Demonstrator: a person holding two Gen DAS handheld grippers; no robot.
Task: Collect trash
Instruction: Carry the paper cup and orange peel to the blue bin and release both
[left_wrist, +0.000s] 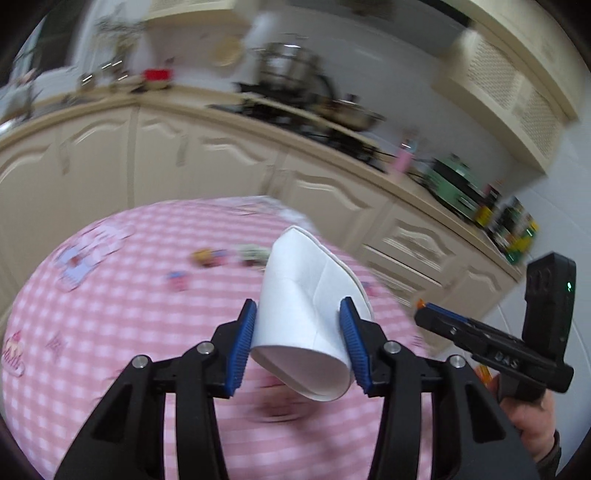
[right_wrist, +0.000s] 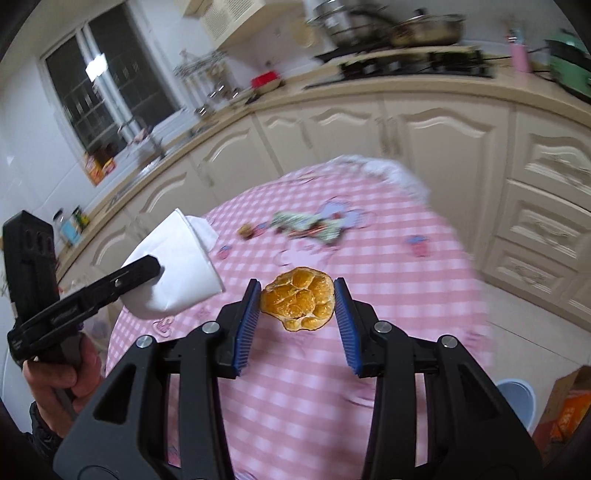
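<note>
My left gripper (left_wrist: 298, 326) is shut on a white paper cup (left_wrist: 306, 299), squashed and tilted, held above the pink checked tablecloth (left_wrist: 110, 332). The cup also shows in the right wrist view (right_wrist: 177, 273), at the left, with the left gripper's finger across it. My right gripper (right_wrist: 297, 301) is shut on an orange peel (right_wrist: 299, 297), held above the table (right_wrist: 388, 295). The right gripper shows in the left wrist view (left_wrist: 480, 339) at the right edge. Small wrappers (right_wrist: 306, 225) lie on the far part of the table; they also show in the left wrist view (left_wrist: 229, 256).
Cream kitchen cabinets (right_wrist: 424, 133) with a cluttered counter and stove (right_wrist: 406, 62) curve behind the table. A blue bin (right_wrist: 517, 398) and an orange box (right_wrist: 569, 410) stand on the floor at the right of the table.
</note>
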